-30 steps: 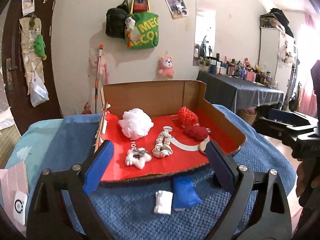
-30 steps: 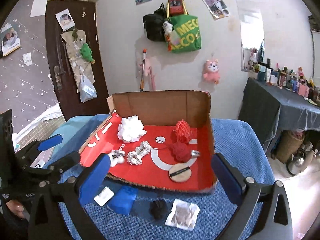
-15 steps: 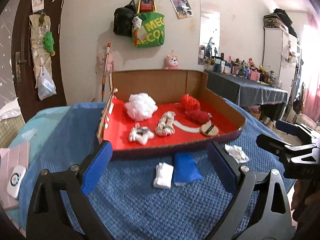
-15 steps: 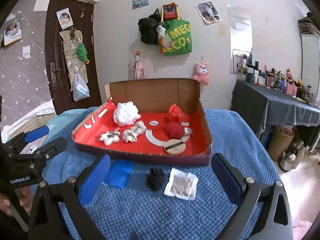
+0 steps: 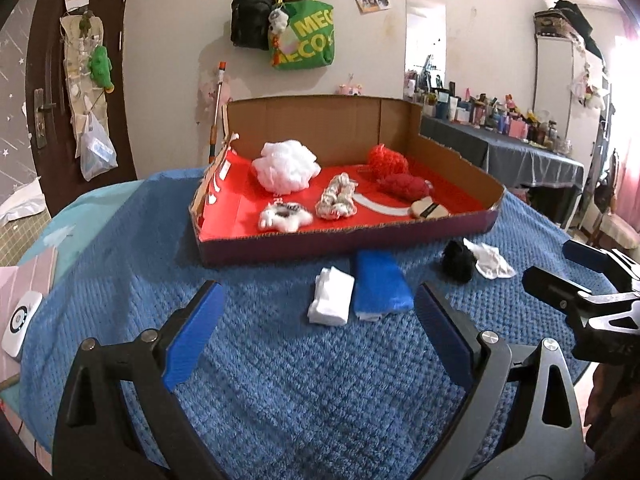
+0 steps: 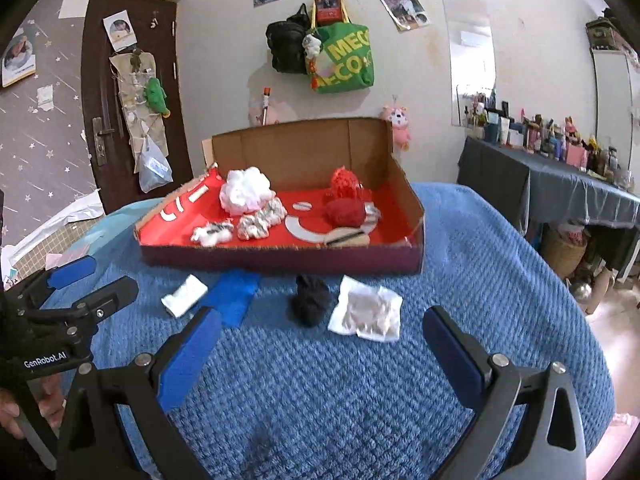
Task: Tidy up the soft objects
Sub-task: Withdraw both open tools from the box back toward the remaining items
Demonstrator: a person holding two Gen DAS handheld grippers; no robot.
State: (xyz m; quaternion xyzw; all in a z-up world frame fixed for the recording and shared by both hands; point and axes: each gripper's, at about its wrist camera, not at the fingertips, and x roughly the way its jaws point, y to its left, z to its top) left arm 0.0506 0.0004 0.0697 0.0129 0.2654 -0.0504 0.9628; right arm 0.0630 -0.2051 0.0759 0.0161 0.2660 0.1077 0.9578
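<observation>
A cardboard box with a red floor rests on a blue blanket. Inside lie a white pouf, a red mesh ball, a red scrunchie, a pale scrunchie, a white furry piece and a round puff. In front of the box lie a folded white cloth, a blue cloth, a black fluffy item and a white packet. My left gripper and right gripper both stand open and empty, short of these.
A dark door and hanging bags are on the far wall. A dressing table crowded with bottles stands at the right. A white device lies on a pink pad at the left blanket edge.
Both grippers have drawn back and dropped lower, so the box looks farther away and the loose items in front of it now lie ahead of the fingers.
</observation>
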